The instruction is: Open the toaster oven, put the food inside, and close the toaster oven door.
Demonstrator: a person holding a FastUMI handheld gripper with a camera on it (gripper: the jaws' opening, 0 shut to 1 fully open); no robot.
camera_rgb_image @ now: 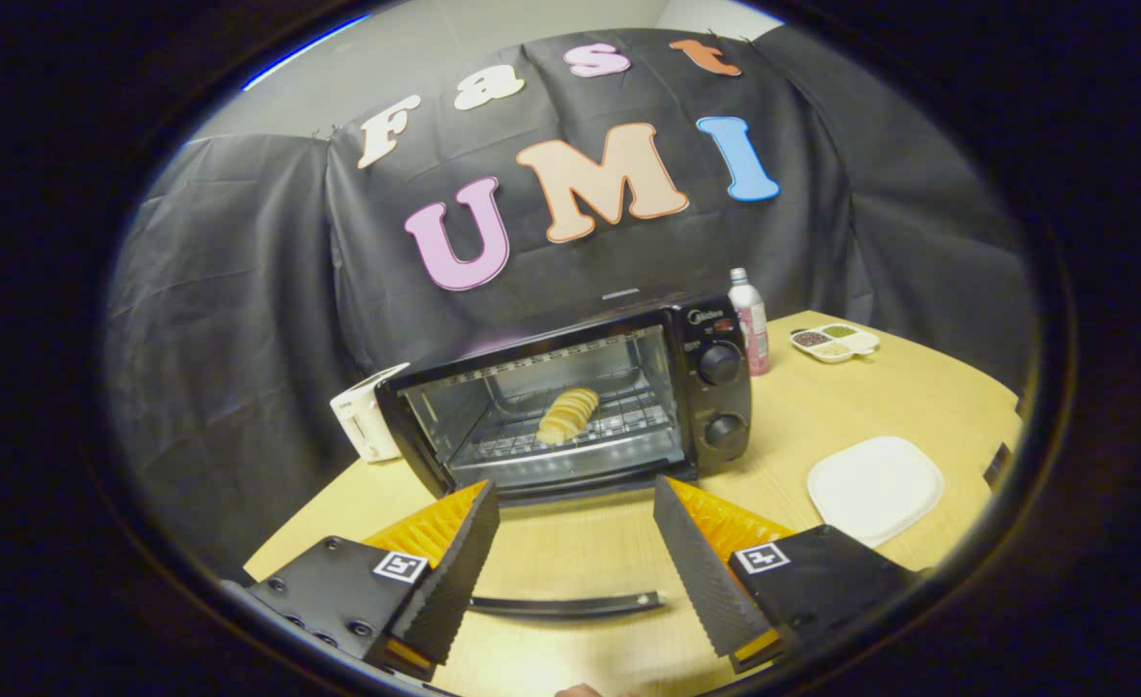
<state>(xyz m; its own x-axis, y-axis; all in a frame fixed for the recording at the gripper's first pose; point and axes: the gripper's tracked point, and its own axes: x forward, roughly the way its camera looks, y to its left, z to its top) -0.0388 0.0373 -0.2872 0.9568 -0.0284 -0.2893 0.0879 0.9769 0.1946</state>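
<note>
So the bread's already in. The sliced loaf [568, 414] is sitting on the wire rack [580, 431] inside the toaster oven [570, 397], about mid-chamber, and the door is dropped flat toward the camera. You can see the door's dark handle bar [566, 606] lying low between the two fingers, closer in than the oven's mouth. My read is that only the closing step is left.

The gripper [575, 537] is spread wide with nothing in it: black ribbed pads facing each other, orange backs outward, a big gap between them. It's lined up pretty square on the oven's opening, just in front of it, hovering over the lowered door and not touching it as far as I can tell.

For closing it well, I'd get a finger tip under or against that handle bar and swing the door up in an arc around its hinge at the oven's base, not shove it straight in. These small ovens are light, so a flat push probably just slides the whole box back toward the white appliance [369, 422] behind its left corner. Keep it centred on the handle so the door doesn't twist.

Off to the oven's right: a pink bottle [750, 334] right beside the knobs, a divided snack dish [835, 343] farther on, and a white square plate [875, 487] nearer on the wooden table [880, 407].
</note>
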